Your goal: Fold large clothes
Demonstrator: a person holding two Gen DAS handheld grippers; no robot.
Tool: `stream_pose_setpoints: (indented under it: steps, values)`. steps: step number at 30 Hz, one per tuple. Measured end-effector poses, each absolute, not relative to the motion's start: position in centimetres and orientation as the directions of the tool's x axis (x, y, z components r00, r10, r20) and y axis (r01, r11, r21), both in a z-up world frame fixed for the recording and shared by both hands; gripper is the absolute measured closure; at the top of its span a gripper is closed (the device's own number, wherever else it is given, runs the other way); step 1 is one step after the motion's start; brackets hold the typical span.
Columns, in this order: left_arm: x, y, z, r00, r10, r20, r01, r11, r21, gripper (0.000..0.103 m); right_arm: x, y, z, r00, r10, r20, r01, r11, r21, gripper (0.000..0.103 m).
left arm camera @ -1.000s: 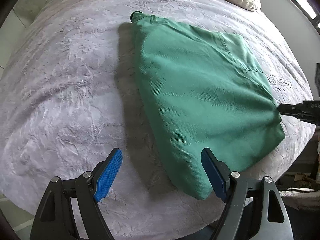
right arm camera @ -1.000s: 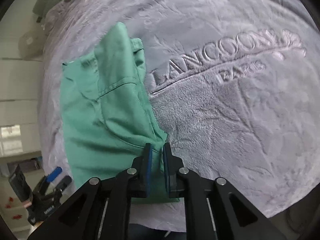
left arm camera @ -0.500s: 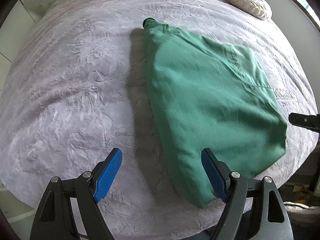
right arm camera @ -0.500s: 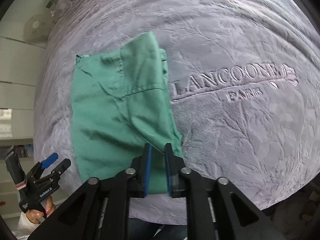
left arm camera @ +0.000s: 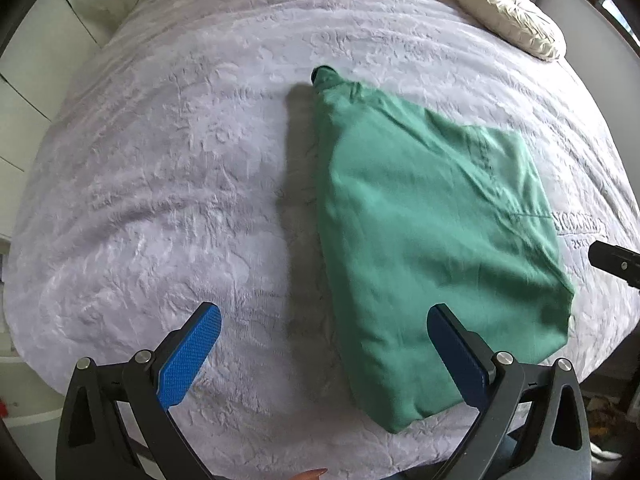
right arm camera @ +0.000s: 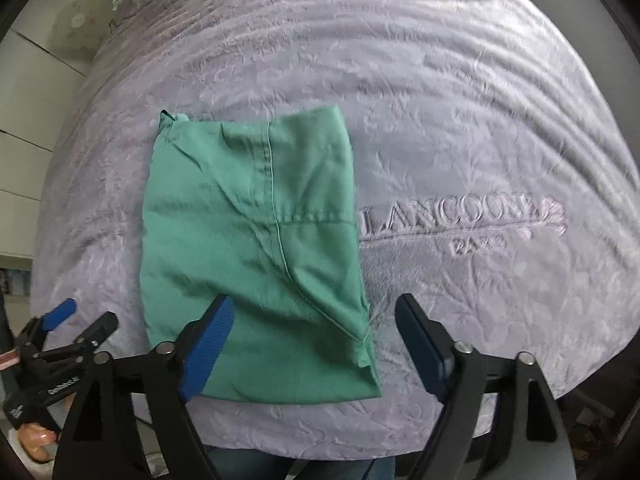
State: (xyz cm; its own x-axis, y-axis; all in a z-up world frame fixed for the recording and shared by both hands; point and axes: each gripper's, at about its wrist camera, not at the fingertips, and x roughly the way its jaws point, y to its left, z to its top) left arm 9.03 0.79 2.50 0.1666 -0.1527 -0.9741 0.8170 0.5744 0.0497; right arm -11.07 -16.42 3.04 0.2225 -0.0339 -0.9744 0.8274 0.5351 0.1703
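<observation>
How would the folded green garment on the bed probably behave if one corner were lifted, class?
The green garment would probably droop and unfold, since its creased layers look soft and thin. It likely weighs little, as it barely dents the plush bedspread. Pushed, it would probably bunch rather than slide, given that textured surface.

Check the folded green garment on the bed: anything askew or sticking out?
Mostly tidy. The green garment lies folded on the lilac bedspread, but a small bunched tab pokes out at its far corner, and creases cross the top layer.
</observation>
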Motion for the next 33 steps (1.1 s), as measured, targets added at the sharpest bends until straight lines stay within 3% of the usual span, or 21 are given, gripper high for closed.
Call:
stream_pose_setpoints:
  steps: [10,33]
  values:
    - [8.0,-0.6,3.3,0.205,-0.157,-0.966,0.826,0.557,0.085,0.0,-10.3,-15.6,4.3,0.178,-0.128,-0.976,0.828,0.556,0.078,0.016]
    - [7.1,-1.5,3.9,0.227,-0.167,-0.959,0.829,0.55,0.101,0.0,-9.6,-14.8,4.6,0.18,-0.128,-0.975,0.814,0.576,0.075,0.016]
